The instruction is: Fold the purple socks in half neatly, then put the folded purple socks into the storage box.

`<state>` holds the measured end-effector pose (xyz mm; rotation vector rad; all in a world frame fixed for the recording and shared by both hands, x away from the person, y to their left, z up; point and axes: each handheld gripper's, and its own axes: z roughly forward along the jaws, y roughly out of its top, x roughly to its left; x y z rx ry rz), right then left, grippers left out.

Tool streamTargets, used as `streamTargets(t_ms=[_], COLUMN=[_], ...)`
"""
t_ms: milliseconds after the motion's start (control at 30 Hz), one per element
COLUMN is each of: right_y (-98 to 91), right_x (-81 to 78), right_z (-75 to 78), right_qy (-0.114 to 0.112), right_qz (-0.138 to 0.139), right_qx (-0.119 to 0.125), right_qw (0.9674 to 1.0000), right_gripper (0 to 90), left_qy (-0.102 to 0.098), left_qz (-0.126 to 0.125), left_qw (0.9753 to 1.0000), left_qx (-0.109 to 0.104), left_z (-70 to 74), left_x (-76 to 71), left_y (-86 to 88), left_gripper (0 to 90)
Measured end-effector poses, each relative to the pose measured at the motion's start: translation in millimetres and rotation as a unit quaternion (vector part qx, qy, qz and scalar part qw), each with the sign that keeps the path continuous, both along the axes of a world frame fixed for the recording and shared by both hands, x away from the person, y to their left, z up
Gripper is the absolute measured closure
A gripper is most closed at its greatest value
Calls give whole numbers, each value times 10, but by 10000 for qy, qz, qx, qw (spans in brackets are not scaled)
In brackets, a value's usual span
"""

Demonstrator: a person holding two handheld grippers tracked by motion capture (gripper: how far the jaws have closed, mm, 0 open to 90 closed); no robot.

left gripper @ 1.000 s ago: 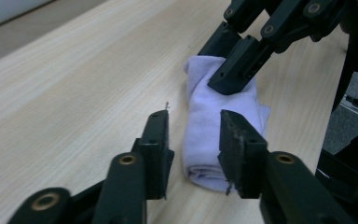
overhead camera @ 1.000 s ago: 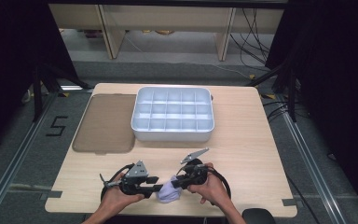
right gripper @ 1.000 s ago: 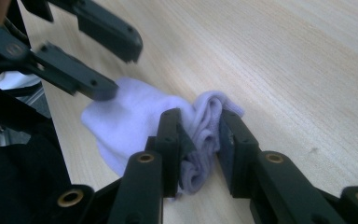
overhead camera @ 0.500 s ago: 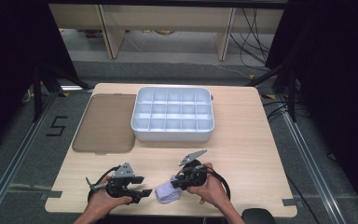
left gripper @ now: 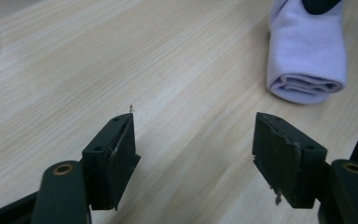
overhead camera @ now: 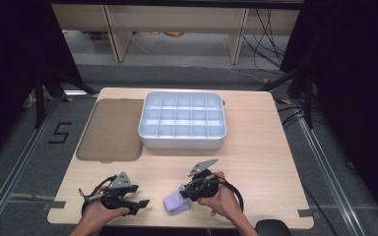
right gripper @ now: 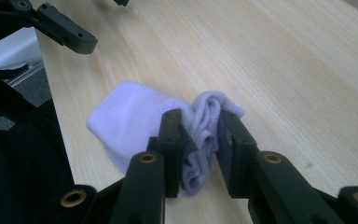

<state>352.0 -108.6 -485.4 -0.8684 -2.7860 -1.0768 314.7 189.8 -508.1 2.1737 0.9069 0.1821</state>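
Lilac sock (right gripper: 135, 121) clamped in right gripper (right gripper: 200, 140) fingers; left gripper (left gripper: 193, 149) just opened, empty, beside it.

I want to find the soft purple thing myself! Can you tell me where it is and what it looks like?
Start at the white tray with little compartments in the middle of the wooden table. Come toward the near edge, to the right gripper: its jaws pinch a rolled-up sock. It is the one soft, pale lilac thing on the table.

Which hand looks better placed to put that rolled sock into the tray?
Probably the right: its claw is clamped on the sock. The left claw is open, empty, off to the side.
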Motion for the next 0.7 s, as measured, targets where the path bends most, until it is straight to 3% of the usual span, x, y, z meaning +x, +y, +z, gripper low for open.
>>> streamTargets(t_ms=[300,333,400,633,700], right_y=[29,26,37,28,13], right_x=[-56,-55,-55,-99,-105], right_z=[62,76,94,213,248], right_qy=[-19,-100,-203,-407,-360], right_qz=[-4,2,124,128,24], right_qx=[-37,-86,-31,-79,-68], right_qw=[10000,9999,9997,9991,9993], right_gripper=[734,734,734,736,737], left_qy=[-130,-139,-120,-217,-209], left_qz=[2,37,69,66,91], left_qw=[9995,9994,9995,9992,9992], left_qx=[289,307,294,327,331], left_z=[-7,-12,-21,0,6], left_x=[5,2,3,14,5], left_y=[24,29,37,61,68], left_gripper=[252,248,246,234,234])
